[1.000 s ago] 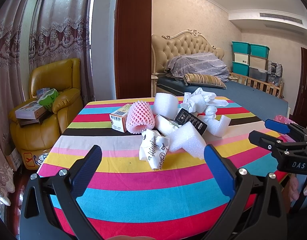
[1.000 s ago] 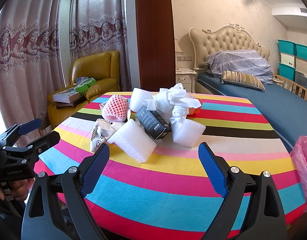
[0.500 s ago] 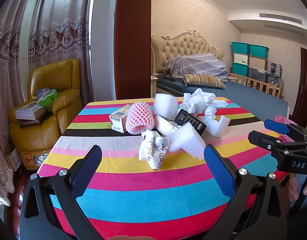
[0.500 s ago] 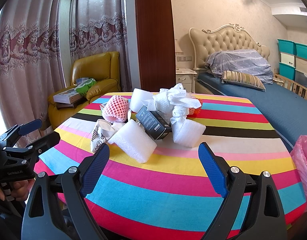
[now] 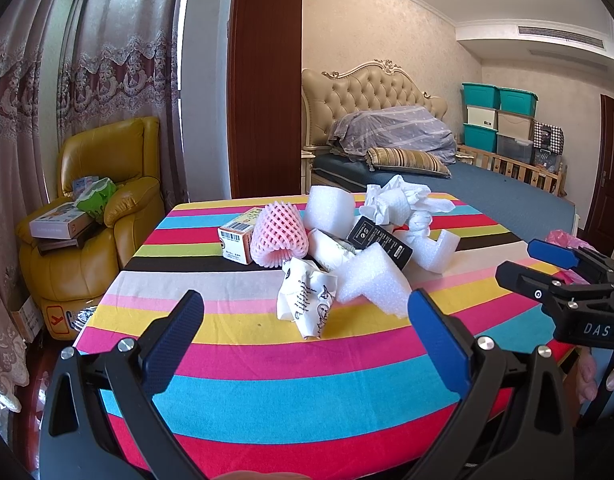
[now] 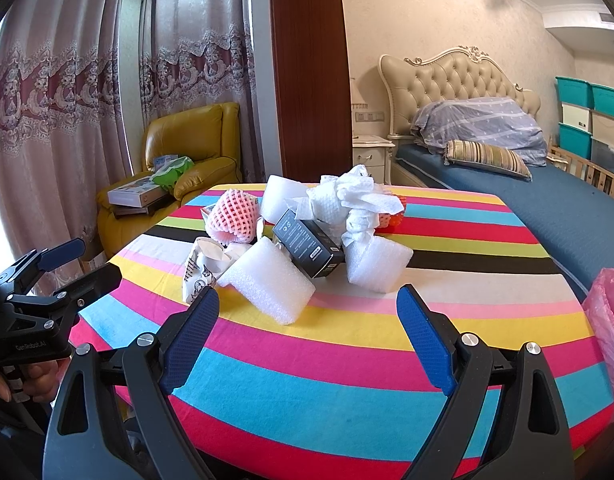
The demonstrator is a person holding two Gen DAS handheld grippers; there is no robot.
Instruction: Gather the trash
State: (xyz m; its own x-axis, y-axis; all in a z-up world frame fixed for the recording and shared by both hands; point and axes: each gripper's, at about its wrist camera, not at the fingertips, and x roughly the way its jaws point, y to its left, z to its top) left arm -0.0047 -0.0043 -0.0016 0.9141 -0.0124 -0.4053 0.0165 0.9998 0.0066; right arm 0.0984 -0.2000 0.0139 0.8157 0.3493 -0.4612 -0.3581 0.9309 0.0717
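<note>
- Left wrist view: the left gripper [image 5: 305, 332] hangs with jaws spread wide and empty, short of a heap of white foam blocks [image 5: 373, 280], pink mesh sleeve [image 5: 278, 235] and crumpled printed paper cup [image 5: 307, 298] on the striped tablecloth [image 5: 267, 392].
- Right wrist view: the right gripper [image 6: 307, 332] is likewise agape; a thin pink plastic bag [image 6: 609, 320] hangs at the table's right edge, contents unseen.

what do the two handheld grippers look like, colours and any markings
Both are black plastic frames with silver screws and textured blue finger pads. The right gripper carries white "DAS" lettering; the left gripper has small "GenRobot.AI" lettering on its body.

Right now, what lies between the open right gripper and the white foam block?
Only bare striped tablecloth lies between the right gripper and the white foam block, per the right wrist view.
</note>
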